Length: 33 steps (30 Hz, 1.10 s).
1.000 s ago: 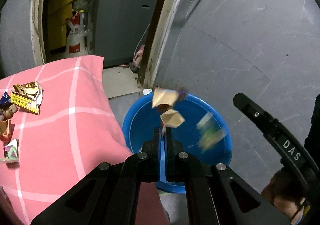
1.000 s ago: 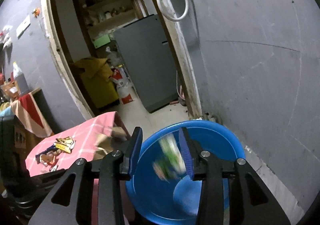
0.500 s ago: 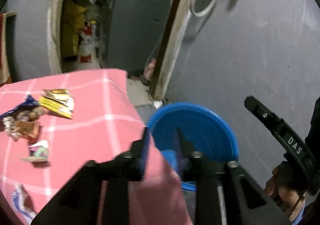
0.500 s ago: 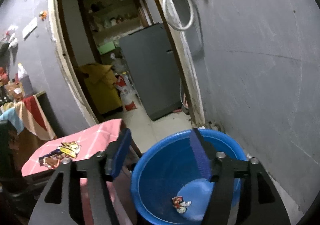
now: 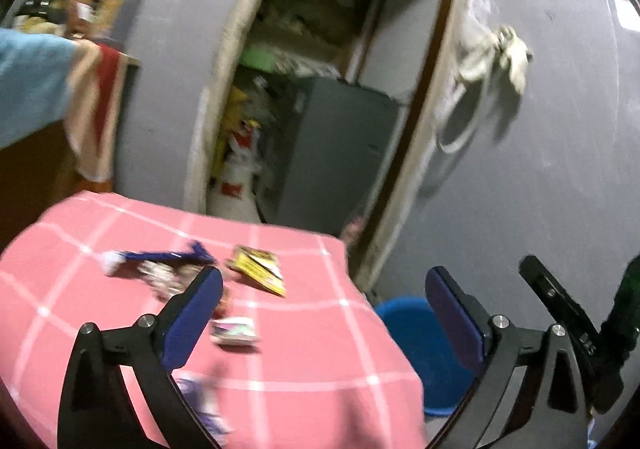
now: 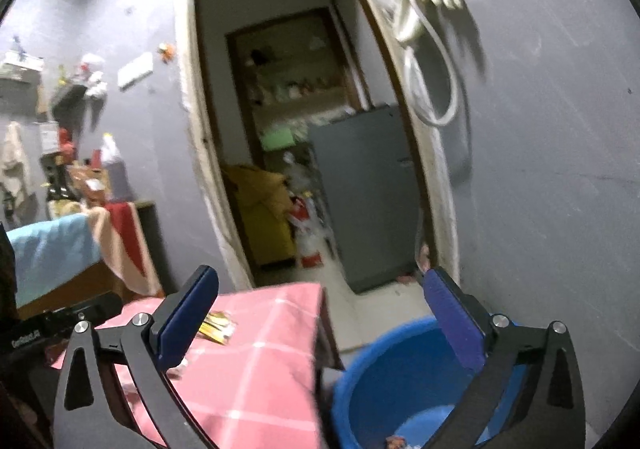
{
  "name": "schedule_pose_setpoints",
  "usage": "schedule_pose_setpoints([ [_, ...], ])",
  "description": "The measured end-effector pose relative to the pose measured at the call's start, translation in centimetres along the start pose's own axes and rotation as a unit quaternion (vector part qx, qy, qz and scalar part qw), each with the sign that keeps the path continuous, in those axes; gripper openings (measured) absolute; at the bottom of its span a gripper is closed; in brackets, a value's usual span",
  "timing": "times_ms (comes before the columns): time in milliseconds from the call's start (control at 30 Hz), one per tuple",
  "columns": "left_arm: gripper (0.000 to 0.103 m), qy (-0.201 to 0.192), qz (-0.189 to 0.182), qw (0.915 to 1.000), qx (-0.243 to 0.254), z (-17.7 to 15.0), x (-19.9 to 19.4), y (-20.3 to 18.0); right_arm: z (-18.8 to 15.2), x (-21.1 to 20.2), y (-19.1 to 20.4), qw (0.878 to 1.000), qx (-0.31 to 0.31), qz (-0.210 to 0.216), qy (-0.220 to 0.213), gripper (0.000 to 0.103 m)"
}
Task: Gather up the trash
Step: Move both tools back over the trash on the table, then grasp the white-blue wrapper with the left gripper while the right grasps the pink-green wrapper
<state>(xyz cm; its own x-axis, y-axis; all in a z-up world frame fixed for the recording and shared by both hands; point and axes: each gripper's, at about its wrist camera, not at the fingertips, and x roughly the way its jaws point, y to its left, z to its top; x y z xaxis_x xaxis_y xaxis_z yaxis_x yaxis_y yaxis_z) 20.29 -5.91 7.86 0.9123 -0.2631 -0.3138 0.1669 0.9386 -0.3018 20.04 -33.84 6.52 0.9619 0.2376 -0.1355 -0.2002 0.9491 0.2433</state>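
Left tongs (image 5: 322, 295): released, nothing between the pads; the jaws have just been opening and now stand wide above the near edge of the table (image 5: 304, 401).

Right tongs (image 6: 320, 295): released, likewise just opened wide, empty; poised over the table's right corner and the tub (image 6: 384, 381).

Table: covered in a pink cloth with white checks.

Purple-white wrapper (image 5: 204, 405): on the table's near edge, blurred.

Small pale wrapper (image 5: 234, 331): mid-table.

Yellow packet (image 5: 258, 269): farther in, towards the table's far side.

Blue-and-brown wrappers (image 5: 160, 265): just left of the yellow packet.

Tub: blue, on the floor just beside the table's right edge; one scrap (image 6: 396, 441) lies in its bottom.

Doorway (image 6: 280, 129): beyond the table, in the grey wall.

Grey cabinet (image 6: 360, 193): through the doorway, behind the table.
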Motion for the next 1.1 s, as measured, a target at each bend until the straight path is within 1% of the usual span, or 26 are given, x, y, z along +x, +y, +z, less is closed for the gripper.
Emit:
schedule_pose_setpoints([
  [133,0.1,-0.037,0.03,0.9989,0.0,0.4,-2.6,1.8,0.0,-0.8,2.4,0.998,-0.026,0.036,-0.034,0.103],
  [267,0.1,-0.076,0.054,0.9953,0.024,0.0,-5.6,3.1,-0.2,-1.0,4.6,0.995,-0.051,0.067,-0.054,0.103],
  [367,0.1,-0.091,0.073,0.9925,0.037,-0.7,-7.1,3.9,-0.6,-1.1,6.3,0.992,-0.069,0.089,-0.059,0.103],
  [433,0.1,-0.091,0.08,0.992,0.038,-1.2,-7.5,4.7,-1.0,-1.0,7.5,0.99,-0.082,0.099,-0.054,0.103],
  [567,0.1,-0.071,0.094,0.9926,0.032,-2.5,-7.7,6.1,-2.0,-0.4,9.4,0.987,-0.103,0.117,-0.036,0.103],
  [700,0.1,-0.033,0.104,0.9938,0.022,-3.9,-7.2,7.0,-3.1,0.2,10.4,0.985,-0.119,0.125,-0.011,0.103],
  [867,0.1,0.038,0.105,0.9937,0.011,-5.3,-5.4,7.5,-4.2,1.0,11.0,0.983,-0.132,0.125,0.021,0.103],
  [1100,0.099,0.111,0.097,0.989,0.0,-5.9,-3.1,8.0,-4.9,2.4,10.8,0.983,-0.129,0.117,0.056,0.103],
])
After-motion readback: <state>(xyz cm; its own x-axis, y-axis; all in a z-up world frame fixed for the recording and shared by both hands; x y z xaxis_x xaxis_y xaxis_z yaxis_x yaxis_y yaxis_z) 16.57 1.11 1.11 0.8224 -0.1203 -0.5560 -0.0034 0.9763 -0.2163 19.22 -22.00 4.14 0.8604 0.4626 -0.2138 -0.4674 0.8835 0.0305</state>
